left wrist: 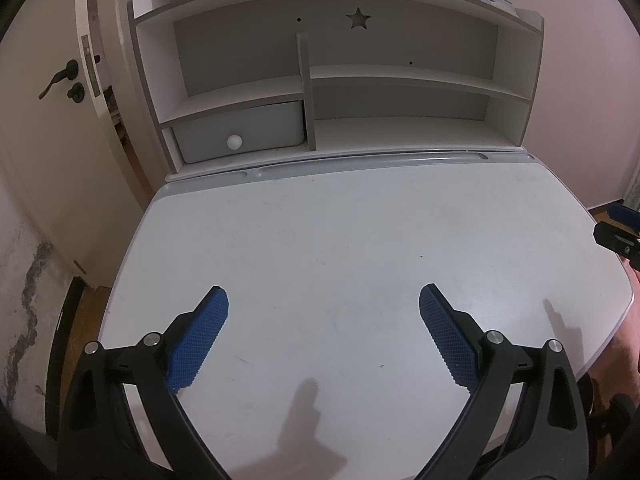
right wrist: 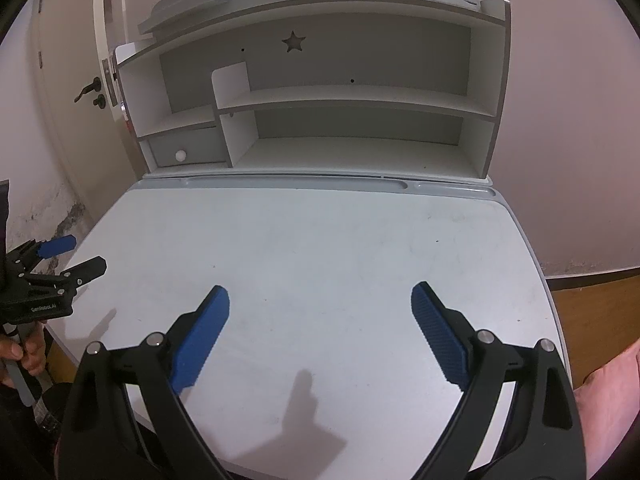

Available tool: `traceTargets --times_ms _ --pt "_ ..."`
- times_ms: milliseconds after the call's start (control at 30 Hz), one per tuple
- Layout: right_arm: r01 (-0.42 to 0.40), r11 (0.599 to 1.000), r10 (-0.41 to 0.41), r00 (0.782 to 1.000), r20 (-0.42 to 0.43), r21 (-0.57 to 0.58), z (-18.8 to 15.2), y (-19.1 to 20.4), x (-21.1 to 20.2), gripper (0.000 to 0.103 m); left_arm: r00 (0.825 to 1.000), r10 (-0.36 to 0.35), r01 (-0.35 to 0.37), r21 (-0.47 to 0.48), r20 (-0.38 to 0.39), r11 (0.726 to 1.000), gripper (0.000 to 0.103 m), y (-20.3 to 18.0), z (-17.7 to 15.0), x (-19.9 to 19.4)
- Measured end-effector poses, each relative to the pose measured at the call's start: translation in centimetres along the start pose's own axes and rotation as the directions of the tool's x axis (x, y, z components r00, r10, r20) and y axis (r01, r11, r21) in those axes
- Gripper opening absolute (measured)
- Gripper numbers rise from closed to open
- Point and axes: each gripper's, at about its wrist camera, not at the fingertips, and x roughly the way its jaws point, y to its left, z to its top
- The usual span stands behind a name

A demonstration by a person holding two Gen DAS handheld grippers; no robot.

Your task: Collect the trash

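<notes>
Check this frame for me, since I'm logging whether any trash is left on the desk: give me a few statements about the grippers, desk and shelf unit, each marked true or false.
1. The left gripper is open and holds nothing. True.
2. The right gripper is shut on a crumpled paper. False: it is open and empty.
3. No trash shows on the desk top. True.
4. The drawer with the round white knob sits in the shelf unit's right half. False: it is at the lower left.
5. A star-shaped cutout marks the shelf unit's back panel. True.
</notes>
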Motion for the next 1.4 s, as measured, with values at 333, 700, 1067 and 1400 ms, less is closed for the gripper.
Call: traceTargets --times_ms 333,700,1067,1400 --pt "0.0 1.0 0.0 1.0 -0.001 -0.001 0.15 -0.03 -0.07 0.089 1.0 0.002 -0.002 0.002 -0.004 1.0 0.093 -0.29 -0.07 -0.12" --pt "0.0 1.0 0.0 1.0 -0.004 0.002 0.1 -0.01 -0.09 0.089 1.0 0.0 0.0 0.009 -0.012 1.0 0.093 -0.43 0.02 0.23" --pt "0.001 1.0 -0.001 1.0 -0.005 0.004 0.06 -0.03 -0.11 0.089 1.0 0.0 0.0 0.008 -0.014 1.0 0.093 -0.51 -0.05 0.22" --pt "0.001 1.0 -0.001 1.0 -0.003 0.003 0.02 -0.03 -0.13 0.089 1.0 -0.003 0.003 0.008 -0.013 1.0 0.093 -0.51 -0.08 0.26"
